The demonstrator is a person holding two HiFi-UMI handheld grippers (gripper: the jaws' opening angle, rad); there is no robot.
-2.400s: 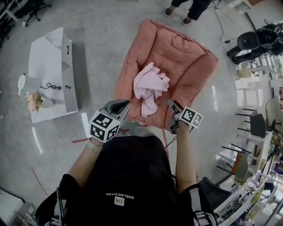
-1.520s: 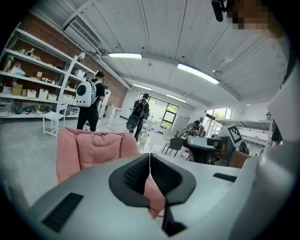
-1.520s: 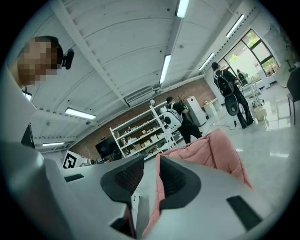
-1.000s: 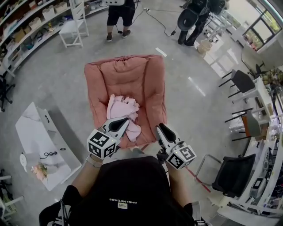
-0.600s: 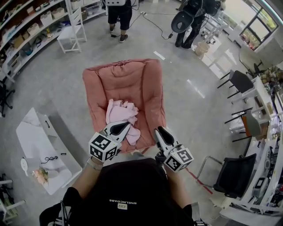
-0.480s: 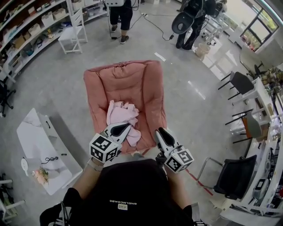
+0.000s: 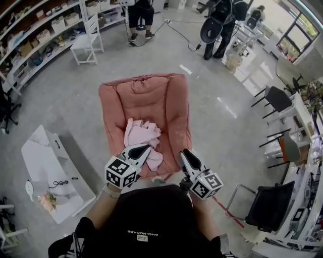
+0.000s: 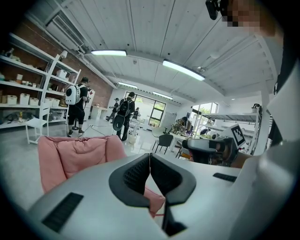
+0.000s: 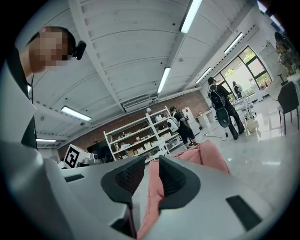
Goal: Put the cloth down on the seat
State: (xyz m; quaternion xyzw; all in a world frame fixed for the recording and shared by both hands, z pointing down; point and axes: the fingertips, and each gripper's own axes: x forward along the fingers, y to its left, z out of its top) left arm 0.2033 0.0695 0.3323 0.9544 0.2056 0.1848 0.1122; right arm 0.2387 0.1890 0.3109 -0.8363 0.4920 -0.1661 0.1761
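Observation:
A light pink cloth (image 7: 141,135) lies crumpled on the seat of the salmon-pink padded chair (image 7: 146,95), with one end hanging toward the front edge. No gripper touches it. My left gripper (image 7: 146,147) is held just above the seat's front edge, near the cloth, with its jaws shut and empty. The left gripper view shows the left gripper (image 8: 149,157) with pads touching and the chair (image 8: 75,150) beyond. My right gripper (image 7: 184,152) hangs off the chair's front right corner, shut with nothing in it. The right gripper (image 9: 151,164) points past the chair (image 9: 206,154).
A white low table (image 7: 48,166) stands on the left. A white chair (image 7: 88,45) and shelves are at the back left. Two people (image 7: 139,10) stand behind the chair. Black chairs (image 7: 267,201) and desks line the right side.
Both grippers have drawn back from the cloth toward my body, and my view has swung round the chair. The cloth stays on the seat. In the last half second little moves.

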